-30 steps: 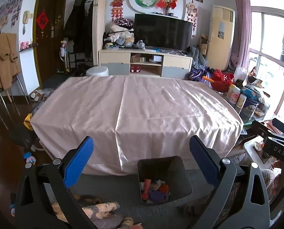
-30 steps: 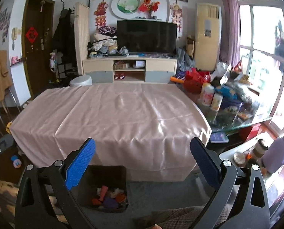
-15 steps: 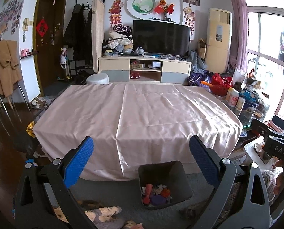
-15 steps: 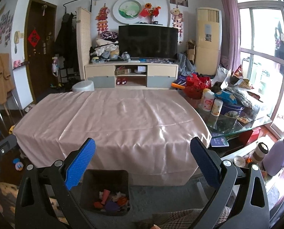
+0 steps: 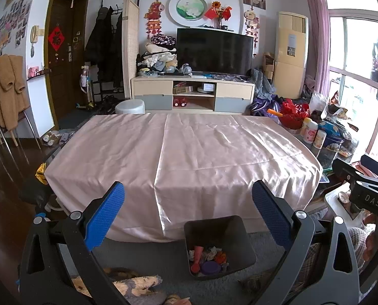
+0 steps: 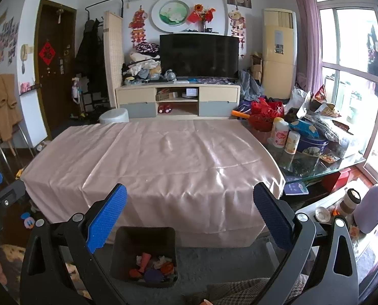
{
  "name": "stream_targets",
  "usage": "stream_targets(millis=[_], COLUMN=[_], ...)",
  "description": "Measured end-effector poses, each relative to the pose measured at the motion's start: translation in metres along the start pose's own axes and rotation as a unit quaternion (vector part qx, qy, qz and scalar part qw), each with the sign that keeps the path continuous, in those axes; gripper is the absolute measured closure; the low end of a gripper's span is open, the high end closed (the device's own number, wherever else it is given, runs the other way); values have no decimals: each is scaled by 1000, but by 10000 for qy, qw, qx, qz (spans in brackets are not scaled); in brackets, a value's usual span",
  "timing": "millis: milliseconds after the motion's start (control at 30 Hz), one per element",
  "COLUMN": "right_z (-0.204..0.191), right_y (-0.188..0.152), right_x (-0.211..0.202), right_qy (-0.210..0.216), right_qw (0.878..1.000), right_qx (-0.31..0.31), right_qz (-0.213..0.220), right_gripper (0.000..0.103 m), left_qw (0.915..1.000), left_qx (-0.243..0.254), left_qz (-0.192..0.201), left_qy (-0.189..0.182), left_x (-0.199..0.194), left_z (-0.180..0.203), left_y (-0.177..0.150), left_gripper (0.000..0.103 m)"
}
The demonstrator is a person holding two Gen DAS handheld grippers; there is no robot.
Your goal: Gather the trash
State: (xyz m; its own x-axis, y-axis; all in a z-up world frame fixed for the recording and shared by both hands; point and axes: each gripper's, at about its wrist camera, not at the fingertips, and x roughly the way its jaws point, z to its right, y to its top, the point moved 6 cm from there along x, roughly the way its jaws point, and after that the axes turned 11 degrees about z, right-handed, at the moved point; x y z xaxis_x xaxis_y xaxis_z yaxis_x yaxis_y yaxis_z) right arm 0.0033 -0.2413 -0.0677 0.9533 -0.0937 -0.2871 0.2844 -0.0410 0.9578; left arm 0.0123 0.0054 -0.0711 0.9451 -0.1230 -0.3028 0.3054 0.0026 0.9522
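A dark grey trash bin (image 5: 240,231) stands on the grey carpet in front of the table, with several pieces of colourful trash (image 5: 208,258) inside. It also shows in the right wrist view (image 6: 143,239), with the trash (image 6: 152,267) at its bottom. My left gripper (image 5: 187,207) is open and empty, held above and in front of the bin. My right gripper (image 6: 190,209) is open and empty, above the bin and slightly to its right. The table (image 5: 189,147) wears a bare pink satin cloth.
A glass side table (image 6: 316,162) at the right holds bottles, a tin and snack bags. A purple flask (image 6: 374,203) and cups stand on a low stand at the right. A TV cabinet (image 5: 192,94) lines the back wall. Plush slippers (image 5: 135,286) lie on the carpet.
Both grippers have risen and tilted up, so the table and bin sit lower in both views. Both stay open and empty.
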Motion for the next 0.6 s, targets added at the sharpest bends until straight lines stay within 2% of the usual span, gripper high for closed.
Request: stream_targets(millis=[600], right_z=[-7], right_y=[4], right_x=[-1], right_qy=[106], right_qw=[9999], right_qx=[-21], right_qz=[5], right_gripper=[3], left_qw=[10000], left_qx=[10], left_qz=[54], left_qy=[-30], left_x=[-3], left_z=[1], left_y=[5], left_gripper=[8])
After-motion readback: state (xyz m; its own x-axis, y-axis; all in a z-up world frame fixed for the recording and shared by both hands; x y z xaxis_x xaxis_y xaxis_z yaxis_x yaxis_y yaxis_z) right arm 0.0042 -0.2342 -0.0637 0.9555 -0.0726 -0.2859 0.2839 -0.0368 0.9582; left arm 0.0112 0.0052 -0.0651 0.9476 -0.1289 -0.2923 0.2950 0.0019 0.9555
